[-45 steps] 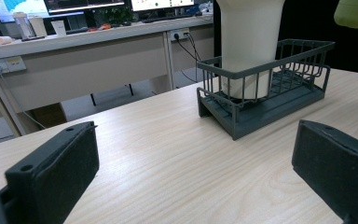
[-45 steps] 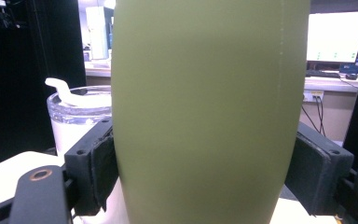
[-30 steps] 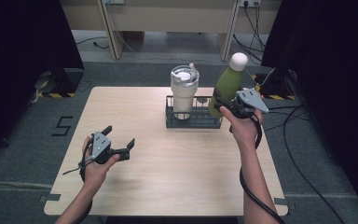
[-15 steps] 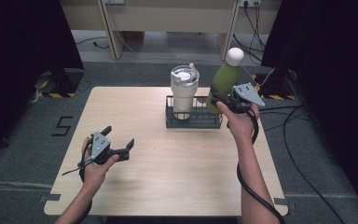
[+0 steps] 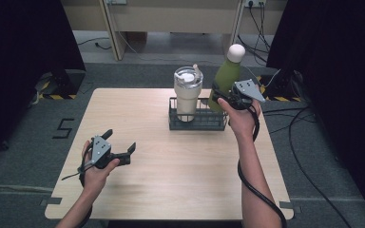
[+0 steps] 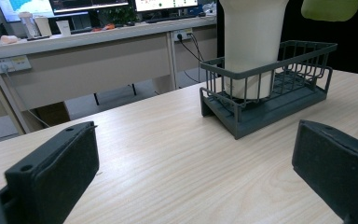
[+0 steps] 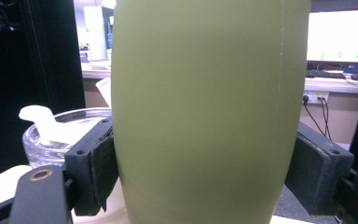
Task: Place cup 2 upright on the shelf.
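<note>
Green bottle (image 5: 225, 80) clamped in the right claw (image 5: 224, 97), pads (image 7: 103, 163) pressed to both flanks of its body about mid-height. Held upright, clear of the counter (image 5: 171, 190), hovering above the right-hand end of the wire rack (image 5: 198, 121). In the left gripper view, bottle base (image 6: 331, 8) seen floating above the rack's far end, nothing beneath it but the bare slot. Gripped at the widest part, probably to keep the weight balanced and the white cap (image 5: 236, 52) pointing up, so that a straight descent into the slot stays possible.

Pale tumbler (image 5: 187, 92) with clear lid already standing in the rack's left compartment, just beside the bottle but apart from it; lid and flip tab visible close behind the left pad in the right gripper view. Tight clearance there, hence the side-on grip, with the jaws spanning the bottle from left to right instead of front to back.

Left claw (image 5: 119, 152) wide open, gripping nothing, parked low over the near left part of the counter, well apart from the rack. Jaws aimed toward the rack, likely waiting in reserve to steady it.

Judged stage: bottle either about to be lowered into the vacant compartment or just lifted out; impossible to tell which from the pose alone.
</note>
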